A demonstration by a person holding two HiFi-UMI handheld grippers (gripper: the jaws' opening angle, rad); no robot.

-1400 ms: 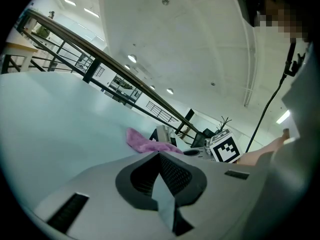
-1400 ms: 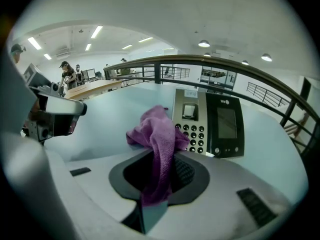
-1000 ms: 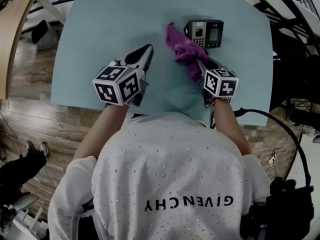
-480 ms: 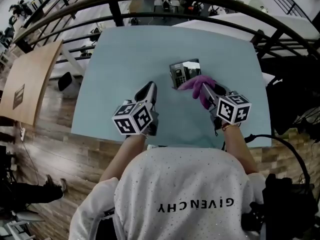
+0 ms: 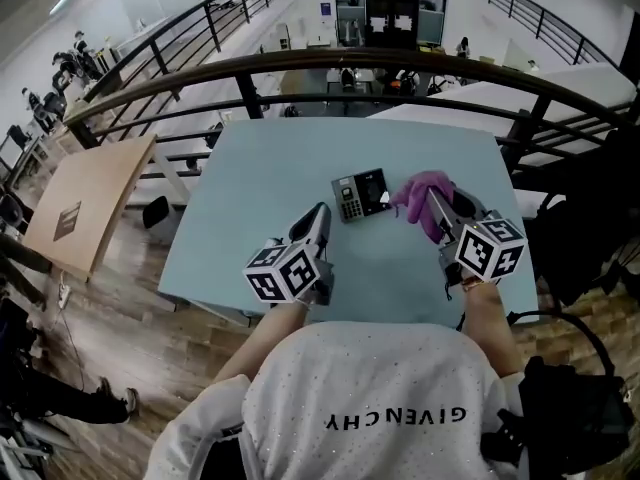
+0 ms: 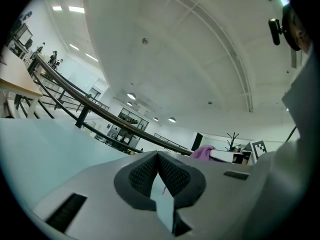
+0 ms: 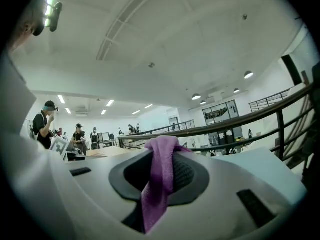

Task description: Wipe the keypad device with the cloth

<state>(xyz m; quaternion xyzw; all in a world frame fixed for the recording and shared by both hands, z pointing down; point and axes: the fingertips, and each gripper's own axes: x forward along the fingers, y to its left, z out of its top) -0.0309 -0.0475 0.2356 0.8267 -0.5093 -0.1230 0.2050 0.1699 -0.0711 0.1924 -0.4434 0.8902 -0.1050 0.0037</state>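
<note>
Bright ceiling lights, fisheye edges (vignetted) — sharp

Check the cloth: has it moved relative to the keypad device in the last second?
Yes. Held in the right tongs, the cloth went from the keypad device's left edge across to its right side.

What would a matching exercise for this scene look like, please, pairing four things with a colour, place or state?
Things:
1. cloth
2. keypad device
3. left gripper
4. right gripper

Descriptions:
A. lying on the table, between the two grippers
B. shut, with nothing held
C. purple
D. shut on the cloth

Pairs: 1-C, 2-A, 3-B, 4-D
</note>
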